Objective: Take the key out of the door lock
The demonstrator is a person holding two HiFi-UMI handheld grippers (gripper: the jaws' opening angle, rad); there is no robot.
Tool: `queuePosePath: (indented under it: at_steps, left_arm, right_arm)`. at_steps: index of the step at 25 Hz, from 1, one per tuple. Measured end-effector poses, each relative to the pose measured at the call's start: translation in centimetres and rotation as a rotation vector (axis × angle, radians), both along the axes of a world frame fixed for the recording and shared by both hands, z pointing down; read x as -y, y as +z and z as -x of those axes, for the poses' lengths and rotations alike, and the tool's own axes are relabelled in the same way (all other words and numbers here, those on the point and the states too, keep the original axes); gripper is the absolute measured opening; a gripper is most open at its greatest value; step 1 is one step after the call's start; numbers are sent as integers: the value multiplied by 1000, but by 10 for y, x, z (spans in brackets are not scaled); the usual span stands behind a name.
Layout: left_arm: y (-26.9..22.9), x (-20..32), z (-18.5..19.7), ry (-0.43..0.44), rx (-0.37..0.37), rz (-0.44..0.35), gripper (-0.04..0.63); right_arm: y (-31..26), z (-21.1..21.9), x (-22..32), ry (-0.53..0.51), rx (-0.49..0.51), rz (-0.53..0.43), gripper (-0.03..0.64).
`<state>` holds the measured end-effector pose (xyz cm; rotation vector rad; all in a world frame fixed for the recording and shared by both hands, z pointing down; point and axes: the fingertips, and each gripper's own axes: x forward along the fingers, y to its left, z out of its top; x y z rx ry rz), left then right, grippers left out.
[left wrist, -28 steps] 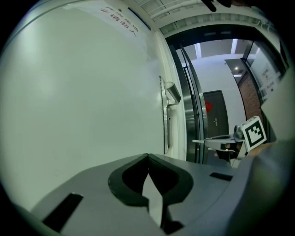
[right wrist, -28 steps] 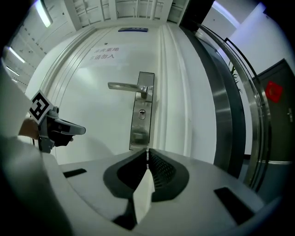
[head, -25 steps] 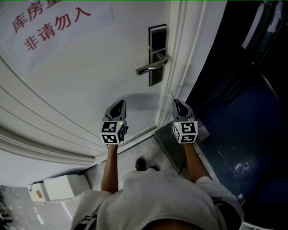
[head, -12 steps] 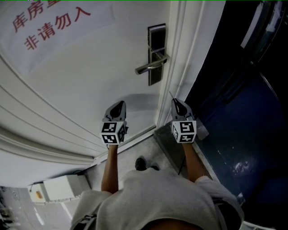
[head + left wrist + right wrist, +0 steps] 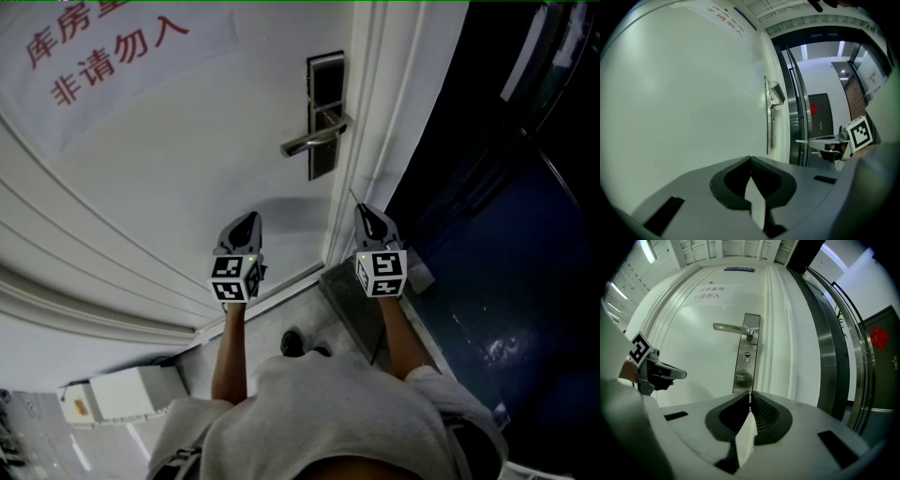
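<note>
**Key out of lock, pinched in right gripper**

Standing close to white door [image 5: 187, 169], both grippers held low and side by side, a gap between them. Both well below lock plate [image 5: 325, 112] and touching neither door nor lock.

Right gripper [image 5: 361, 212]: jaws pressed together, tips clamped on key [image 5: 749, 394]. Key seen edge-on, just a thin metal sliver poking past the tips; too thin to make out teeth or bow. Aimed up at the lock plate, close beside door frame [image 5: 366, 122]. Key well apart from keyhole [image 5: 747, 357], which sits on the plate under lever handle [image 5: 314, 141]. Handle roughly level, pointing left.

Left gripper [image 5: 253, 217]: jaws closed tip to tip, holding nothing. Facing plain door panel, lock plate off to its right and seen side-on in left gripper view.

Marker cubes [image 5: 234, 278] at the back of each gripper, bare forearms [image 5: 230, 356] behind them. Sign [image 5: 103, 47] with red characters on door, upper left. White box [image 5: 122, 392] low at left by the door's foot. Dark space past the frame on the right, detail not readable.
</note>
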<state>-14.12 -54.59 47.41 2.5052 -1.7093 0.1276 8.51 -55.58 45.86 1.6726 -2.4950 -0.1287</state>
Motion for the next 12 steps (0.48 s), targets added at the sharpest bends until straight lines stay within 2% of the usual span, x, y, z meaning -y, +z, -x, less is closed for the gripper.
queuePosePath:
  at_steps: [12]
  left_arm:
    - [3,4,-3,6,0,-2,18]
  right_arm:
    - [6,1,1,-4,-13,13,29]
